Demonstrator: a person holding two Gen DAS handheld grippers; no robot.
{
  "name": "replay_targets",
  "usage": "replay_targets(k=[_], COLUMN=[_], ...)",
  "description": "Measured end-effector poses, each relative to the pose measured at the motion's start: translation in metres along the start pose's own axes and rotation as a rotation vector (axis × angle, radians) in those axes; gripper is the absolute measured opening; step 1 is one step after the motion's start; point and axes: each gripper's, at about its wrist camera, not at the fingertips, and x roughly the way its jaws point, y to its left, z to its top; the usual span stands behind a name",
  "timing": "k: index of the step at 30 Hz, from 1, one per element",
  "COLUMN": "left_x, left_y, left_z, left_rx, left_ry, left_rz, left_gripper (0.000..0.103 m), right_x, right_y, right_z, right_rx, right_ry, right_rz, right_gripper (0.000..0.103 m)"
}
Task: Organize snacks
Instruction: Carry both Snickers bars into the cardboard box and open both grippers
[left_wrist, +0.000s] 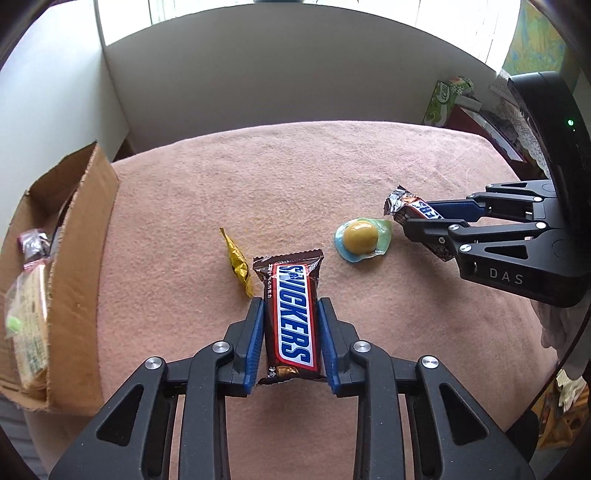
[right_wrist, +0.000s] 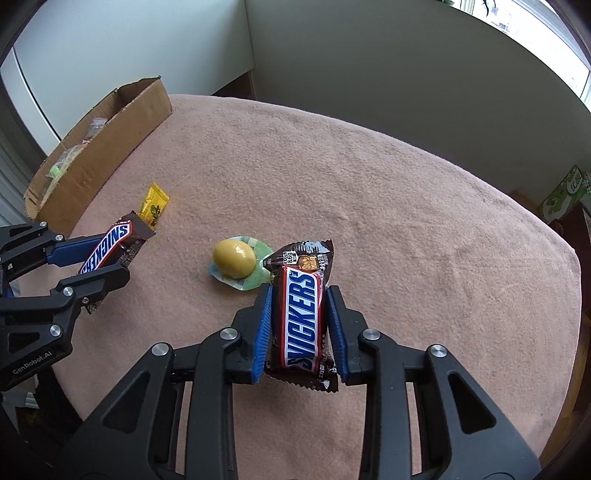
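Observation:
My left gripper (left_wrist: 291, 306) is shut on a Snickers bar (left_wrist: 293, 317), held lengthwise between its blue pads above the pink cloth. A second Snickers bar (right_wrist: 301, 317) is clamped the same way in my right gripper (right_wrist: 299, 295). In the right wrist view the left gripper (right_wrist: 122, 258) appears at the left with its Snickers bar (right_wrist: 109, 251); in the left wrist view the right gripper (left_wrist: 410, 214) shows at the right with its bar (left_wrist: 408, 206). A yellow domed jelly cup (left_wrist: 362, 240) (right_wrist: 234, 264) lies on the cloth between them. A small yellow packet (left_wrist: 238, 262) (right_wrist: 153, 205) lies nearer the box.
An open cardboard box (left_wrist: 79, 266) (right_wrist: 110, 147) with several wrapped snacks inside stands at the left edge of the pink-covered table (right_wrist: 406, 221). White walls rise behind. A green carton (left_wrist: 443, 101) and clutter sit past the table's far right.

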Motion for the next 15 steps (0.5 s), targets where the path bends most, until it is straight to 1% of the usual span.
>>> replay_targets(k=[8,15], left_x=[-0.035,-0.057], left_y=[0.006,0.02], left_z=[-0.011,-0.021], left_rx=[0.008,-0.006], left_ry=[-0.067,-0.114], left_rz=[0.01,-0.009], left_gripper=[0.027,0.027], right_x=[-0.026,-0.047], right_y=[0.018,0.036], right_z=[-0.006,0.001], right_rx=[-0.001,-0.004], right_ry=[-0.037,-0.075], right_rz=[-0.018,0.003], right_gripper=[0.03,0.03])
